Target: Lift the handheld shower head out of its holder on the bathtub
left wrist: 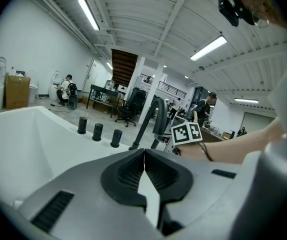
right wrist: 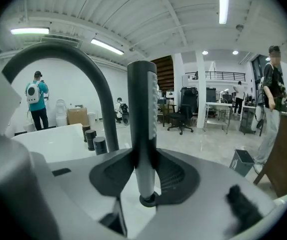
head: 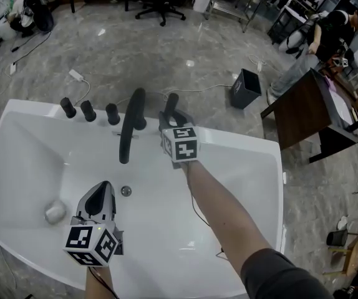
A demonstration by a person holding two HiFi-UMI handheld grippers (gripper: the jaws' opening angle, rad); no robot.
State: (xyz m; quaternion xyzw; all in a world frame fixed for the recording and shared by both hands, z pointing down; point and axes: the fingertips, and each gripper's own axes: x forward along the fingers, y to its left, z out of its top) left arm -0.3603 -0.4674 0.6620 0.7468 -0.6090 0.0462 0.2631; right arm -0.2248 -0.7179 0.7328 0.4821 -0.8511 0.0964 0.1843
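Head view: steeply down onto a grey marbled floor (head: 135, 48) and, filling most of the frame, a white bathtub (head: 254, 167). Beyond the tub's far right corner, a dark brown desk (head: 304, 114); nearer the rim, a black bin (head: 246, 87).

On the far rim, a curved black faucet spout (head: 131, 126), arching in over the basin.

Left claw (head: 104, 189) low over the near side of the basin, well apart from the fittings. In the left gripper view, tips pressed together with nothing between them.

Right claw (head: 172, 118) reached in to the far rim on a bare forearm, marker cube facing up. Pinching the handheld shower head (head: 171, 103), a slim stick standing upright just right of the spout. In the right gripper view, both ribbed pads pressed against the stick's sides, low on its length. Black upper part rising well above the claw, paler grey lower part running down to the black ring of the holder (right wrist: 147, 200) at its foot. Cannot tell whether the foot sits in the ring or just clear of it.

Left of the spout, 3 black knobs (head: 88, 110) in a row on the rim.

On the tub floor, between the 2 claws, a small round metal drain (head: 126, 191).
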